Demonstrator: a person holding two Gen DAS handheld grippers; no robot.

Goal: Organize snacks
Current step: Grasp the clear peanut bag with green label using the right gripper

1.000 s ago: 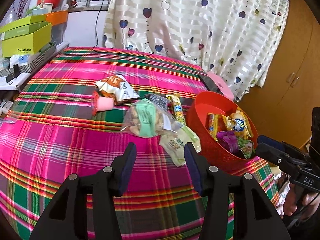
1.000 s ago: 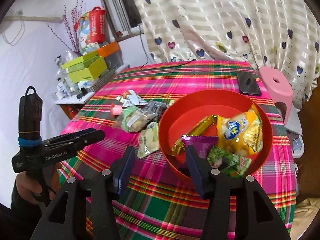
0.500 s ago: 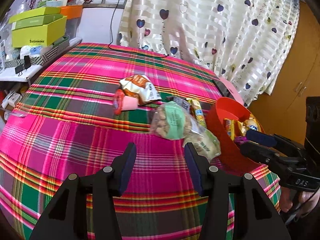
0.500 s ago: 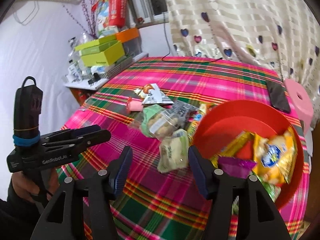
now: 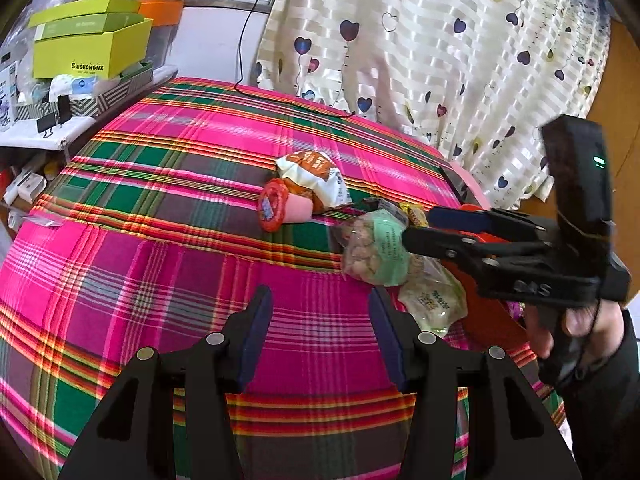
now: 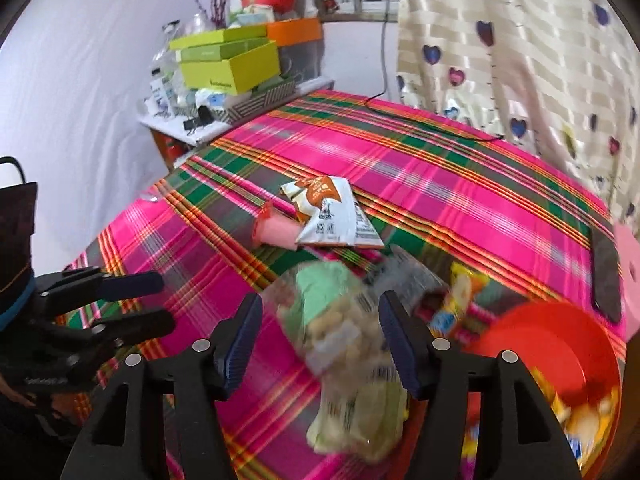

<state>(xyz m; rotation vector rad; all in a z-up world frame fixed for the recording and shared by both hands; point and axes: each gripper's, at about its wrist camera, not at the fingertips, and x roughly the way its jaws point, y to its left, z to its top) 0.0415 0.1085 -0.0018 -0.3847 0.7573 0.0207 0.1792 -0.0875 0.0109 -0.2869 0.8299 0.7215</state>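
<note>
Loose snacks lie on the plaid tablecloth (image 5: 168, 280): a clear nut bag with a green label (image 5: 376, 248) (image 6: 332, 312), a pale green packet (image 5: 434, 300) (image 6: 360, 412), a pink jelly cup (image 5: 280, 206) (image 6: 276, 230), a white and orange packet (image 5: 316, 176) (image 6: 332, 212) and a yellow bar (image 6: 460, 296). The red basket (image 6: 552, 340) holds several packets. My right gripper (image 6: 320, 320) (image 5: 416, 224) hovers over the nut bag with its jaws opening; the pads are off it. My left gripper (image 5: 320, 320) (image 6: 164, 300) is open over bare cloth.
A side shelf at the far left carries yellow-green boxes (image 5: 92, 48) and clutter. A heart-patterned curtain (image 5: 440, 40) hangs behind the table. A black phone (image 6: 606, 276) lies at the right edge, beside a pink stool (image 6: 630, 256). A black cable (image 5: 280, 96) trails onto the far side.
My right gripper has swung left from over the red basket to the loose snacks, and its jaws have widened. The left gripper has drifted left, away from the basket.
</note>
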